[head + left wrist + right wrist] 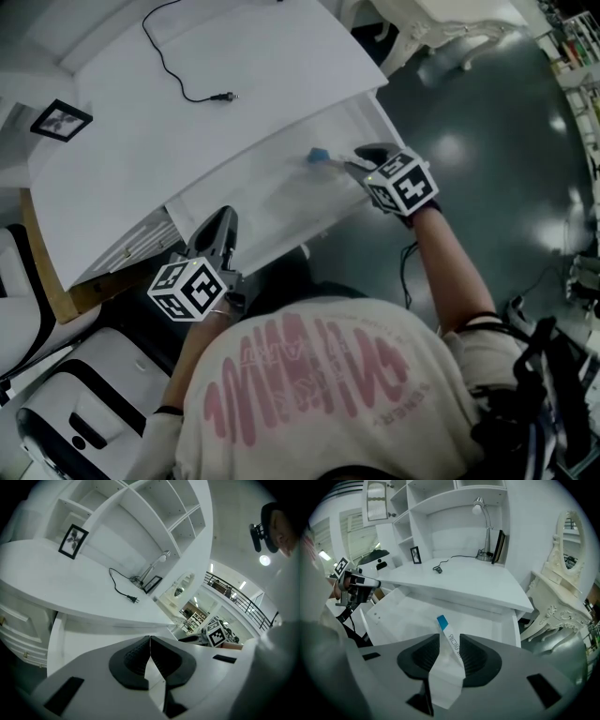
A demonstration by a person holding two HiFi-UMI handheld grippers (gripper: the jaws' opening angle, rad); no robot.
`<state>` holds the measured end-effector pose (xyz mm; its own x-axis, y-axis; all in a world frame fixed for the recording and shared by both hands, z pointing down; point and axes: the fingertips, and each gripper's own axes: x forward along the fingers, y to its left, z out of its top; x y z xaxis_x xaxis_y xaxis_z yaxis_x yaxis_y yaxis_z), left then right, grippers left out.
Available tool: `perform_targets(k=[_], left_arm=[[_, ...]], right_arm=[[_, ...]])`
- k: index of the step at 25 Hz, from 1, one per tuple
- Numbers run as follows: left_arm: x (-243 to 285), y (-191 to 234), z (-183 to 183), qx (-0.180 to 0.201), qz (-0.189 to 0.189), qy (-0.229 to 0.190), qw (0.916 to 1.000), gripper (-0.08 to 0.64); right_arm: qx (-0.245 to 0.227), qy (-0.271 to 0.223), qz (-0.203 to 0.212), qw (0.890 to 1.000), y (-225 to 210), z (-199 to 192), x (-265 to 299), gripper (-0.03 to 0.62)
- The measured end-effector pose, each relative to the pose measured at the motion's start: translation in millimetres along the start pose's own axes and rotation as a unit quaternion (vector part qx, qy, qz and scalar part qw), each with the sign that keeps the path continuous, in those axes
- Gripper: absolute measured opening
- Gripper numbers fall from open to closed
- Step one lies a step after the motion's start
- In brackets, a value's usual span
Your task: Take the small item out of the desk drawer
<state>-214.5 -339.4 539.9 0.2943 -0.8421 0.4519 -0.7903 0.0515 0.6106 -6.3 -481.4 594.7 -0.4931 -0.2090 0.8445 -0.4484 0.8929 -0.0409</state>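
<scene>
Head view: the desk [187, 131] stands with one drawer [272, 202] pulled open, and one small item [320, 156], white with a blue end, lies inside it near the right side. The right gripper [354, 157] is right at the item's white end, and the blue end points away from it across the drawer. The left gripper [217, 225] hovers at the drawer's front left, well apart from the item, so the right hand is plainly the nearer. On the desktop I count one loose cable [178, 66] and one picture frame [61, 120]

Left gripper view: its two pads meet at the tips with nothing between them, a closed and empty claw aimed under the desktop into the drawer

Right gripper view: the jaws stand apart with the item between them. Its long axis runs along the jaws' line, leaning a little left, blue tip farthest out. The right pad seems just beside it and a gap shows on the left, so I judge it not yet clamped; closing straight across should catch it. Further back stand one lamp [480, 508] and a second frame [500, 545]
</scene>
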Motion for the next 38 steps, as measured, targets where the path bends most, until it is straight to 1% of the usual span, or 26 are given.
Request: perform_targets(k=[12,16,20,23,26,28,32,35,38], left_arm=[[4.7,10.0,2.8,-0.015,0.01,-0.001,0.9998,0.031],[9.6,10.7,7.4,-0.017,0.01,-0.002,0.9998,0.031],[12.3,11.9,9.8,-0.012,0.009,0.001,0.9999,0.031],[12.3,15.6,13.3,-0.012,0.012,0.002,0.9999,0.031],[12.6,18.4,18.3,-0.011,0.014,0.002,0.9998,0.031],[13.9,20.2,21.5,-0.012,0.015,0.001,0.9998,0.031],[17.1,23.3,25.2,-0.009,0.013,0.003,0.9999,0.031],[19.0,23.0,24.6,-0.009,0.011,0.005,0.9999,0.031],[19.1,25.0,24.3,-0.01,0.01,0.006,0.9999,0.031]], right_arm=[[-0.045,0.045,0.026,0.998,2.7,-0.7,25.5,0.168],[-0.057,0.062,0.023,0.996,1.1,-4.1,33.0,0.176],[-0.054,0.076,0.029,0.995,2.0,-8.8,42.6,0.175],[-0.062,0.077,0.023,0.995,-1.0,-6.0,47.4,0.175],[-0.057,0.086,0.021,0.994,-1.2,-7.9,49.8,0.173],[-0.053,0.089,0.018,0.994,-3.0,-9.2,51.4,0.157],[-0.042,0.089,0.017,0.995,-4.4,-6.0,52.7,0.149],[-0.039,0.089,0.018,0.995,-4.4,-7.6,53.9,0.145],[-0.045,0.09,0.017,0.995,-3.0,-6.0,56.1,0.121]])
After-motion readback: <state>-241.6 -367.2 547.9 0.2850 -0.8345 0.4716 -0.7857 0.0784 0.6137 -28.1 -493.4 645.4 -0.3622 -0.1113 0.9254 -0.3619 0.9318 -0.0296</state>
